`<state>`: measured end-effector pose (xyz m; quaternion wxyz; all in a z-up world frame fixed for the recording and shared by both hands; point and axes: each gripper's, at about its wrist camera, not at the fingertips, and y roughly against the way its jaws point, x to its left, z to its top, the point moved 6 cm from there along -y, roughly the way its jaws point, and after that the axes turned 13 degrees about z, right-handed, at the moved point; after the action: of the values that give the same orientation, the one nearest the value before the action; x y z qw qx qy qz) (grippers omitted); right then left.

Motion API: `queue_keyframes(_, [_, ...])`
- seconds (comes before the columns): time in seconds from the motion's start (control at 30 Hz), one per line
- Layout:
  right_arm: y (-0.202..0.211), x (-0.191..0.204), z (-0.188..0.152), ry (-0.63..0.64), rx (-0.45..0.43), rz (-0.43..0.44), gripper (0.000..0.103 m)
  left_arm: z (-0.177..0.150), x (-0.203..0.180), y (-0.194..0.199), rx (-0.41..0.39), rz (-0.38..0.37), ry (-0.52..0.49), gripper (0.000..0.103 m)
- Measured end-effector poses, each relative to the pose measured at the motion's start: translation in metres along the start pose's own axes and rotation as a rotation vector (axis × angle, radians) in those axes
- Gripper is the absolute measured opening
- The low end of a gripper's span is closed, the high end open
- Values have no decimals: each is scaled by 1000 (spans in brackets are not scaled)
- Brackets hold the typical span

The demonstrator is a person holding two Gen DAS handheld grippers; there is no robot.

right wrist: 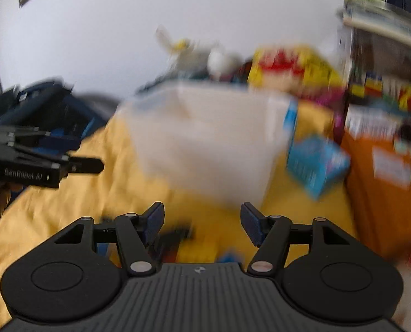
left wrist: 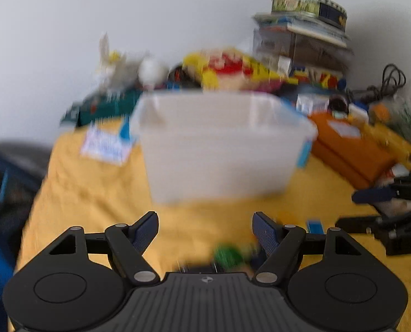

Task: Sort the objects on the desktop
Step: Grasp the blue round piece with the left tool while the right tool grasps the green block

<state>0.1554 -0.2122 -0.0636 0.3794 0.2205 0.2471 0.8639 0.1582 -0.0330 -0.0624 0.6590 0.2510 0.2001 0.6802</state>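
A translucent white storage bin [left wrist: 219, 144] with blue clips stands on the yellow cloth [left wrist: 94, 193], ahead of both grippers; both views are blurred. My left gripper [left wrist: 205, 229] is open, nothing between its fingers; a small green object [left wrist: 227, 254] lies below it, with a small blue piece [left wrist: 315, 226] to the right. The right gripper [left wrist: 354, 210] shows at the right edge of the left wrist view. In the right wrist view my right gripper [right wrist: 202, 221] is open over several small dark, yellow and blue pieces [right wrist: 194, 246], with the bin [right wrist: 205, 138] beyond and the left gripper [right wrist: 86, 155] at the left.
An orange box [left wrist: 349, 149] lies right of the bin, a light blue box [right wrist: 316, 163] beside it. A paper card [left wrist: 105, 144] lies left of the bin. Toys, a yellow-red package [left wrist: 233, 69], stacked boxes and a round tin [left wrist: 307, 4] crowd the back wall. Cables [left wrist: 390, 80] sit far right.
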Motion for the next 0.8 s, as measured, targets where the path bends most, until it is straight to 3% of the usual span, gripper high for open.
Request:
queue_keyframes(0.17, [0,18,-59,-74,78,30,65,-52,-13,-3,86,14,-12,77])
queue_keyframes(0.3, [-7,31,-74,-63,107,46,64,-75,-21,-12,126,-2,-79,64])
queue_keyframes(0.43, [-20,32,-80,-35,147,42,61,-82,-18,-26,158,22,-64,62])
queue_keyframes(0.57, [-29,35,-87,-15,176,41,50,-84,-23,-35,175,8,-67,58])
queue_keyframes(0.7, [-34,33,-91,-21,188,36,48,-87,-29,-33,161,-7,-94,47])
queue_keyframes(0.8, [-36,33,-90,-32,191,42,29,-86,-30,-32,154,-16,-100,42])
